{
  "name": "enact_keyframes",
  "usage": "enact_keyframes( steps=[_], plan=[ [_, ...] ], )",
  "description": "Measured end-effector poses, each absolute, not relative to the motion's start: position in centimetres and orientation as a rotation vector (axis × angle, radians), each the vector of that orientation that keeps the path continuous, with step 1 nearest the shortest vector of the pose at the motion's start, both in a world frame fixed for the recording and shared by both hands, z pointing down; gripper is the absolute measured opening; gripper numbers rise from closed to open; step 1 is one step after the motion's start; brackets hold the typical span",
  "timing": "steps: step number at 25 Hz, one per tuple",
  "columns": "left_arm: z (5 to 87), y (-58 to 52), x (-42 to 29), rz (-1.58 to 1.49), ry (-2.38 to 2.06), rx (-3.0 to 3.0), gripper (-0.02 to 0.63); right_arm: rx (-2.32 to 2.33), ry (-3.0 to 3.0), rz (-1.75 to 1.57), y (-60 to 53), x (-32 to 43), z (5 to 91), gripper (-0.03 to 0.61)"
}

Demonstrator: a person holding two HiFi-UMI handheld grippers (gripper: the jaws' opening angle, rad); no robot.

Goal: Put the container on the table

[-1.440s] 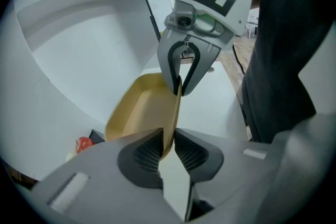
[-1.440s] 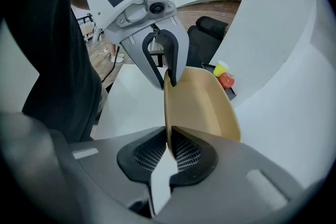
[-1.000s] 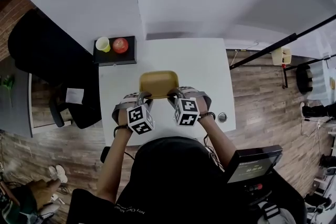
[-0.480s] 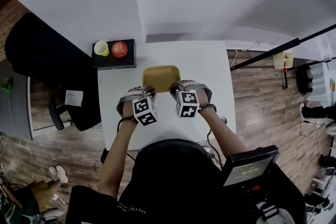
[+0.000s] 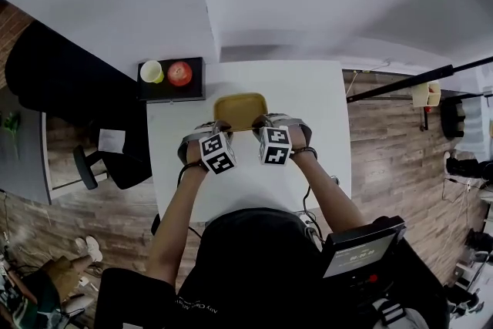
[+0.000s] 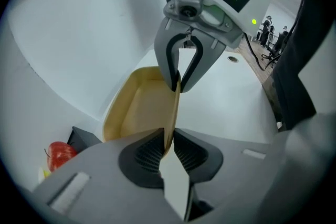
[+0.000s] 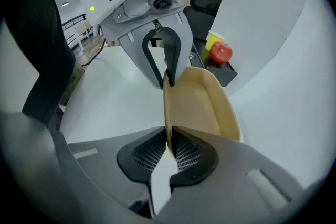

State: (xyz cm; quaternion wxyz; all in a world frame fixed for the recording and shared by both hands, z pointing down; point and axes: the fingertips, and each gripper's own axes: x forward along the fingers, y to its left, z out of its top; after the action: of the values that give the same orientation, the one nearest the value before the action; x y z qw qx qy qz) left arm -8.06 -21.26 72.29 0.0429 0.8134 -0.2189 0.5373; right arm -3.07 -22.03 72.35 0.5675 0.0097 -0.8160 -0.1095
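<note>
The step in hand looks like the putting down, and the way to do it well is to bring both hands lower at the same speed, so the shallow yellow plastic container with round corners (image 5: 240,110) stays flat and does not tip. Both hands should let go only when its bottom sits fully on the white desk (image 5: 308,96), and they should open together, so neither one drags it sideways. There is plenty of bare desk under it, and the black box (image 5: 171,81) with the red apple (image 5: 179,73) and the little yellow cup (image 5: 152,72) is off at the far left corner, well apart, so nothing is in the way. The container is over the middle of the desk, and I cannot tell if it touches yet. The left gripper (image 5: 223,127) has its fingers pinched narrow on the thin near wall of the container, one pad inside and one outside. The right gripper (image 5: 258,123) pinches the same wall the same way, a bit further to the right. So the wall runs straight from one pair of fingers to the other, and the rest of the container reaches out past them, away from the person.
</note>
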Motion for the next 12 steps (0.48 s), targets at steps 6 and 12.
enact_keyframes(
  steps=[6,12],
  plan=[
    [74.3,-22.4,-8.3,1.654,-0.652,2.453,0.054,0.001,-1.909,-0.194,-23.0,-3.1,74.2,0.049],
    [75.5,-22.9,-7.8,1.613,-0.607,2.452,0.055,-0.001,-1.902,-0.163,-23.6,-2.9,75.7,0.051]
  ],
)
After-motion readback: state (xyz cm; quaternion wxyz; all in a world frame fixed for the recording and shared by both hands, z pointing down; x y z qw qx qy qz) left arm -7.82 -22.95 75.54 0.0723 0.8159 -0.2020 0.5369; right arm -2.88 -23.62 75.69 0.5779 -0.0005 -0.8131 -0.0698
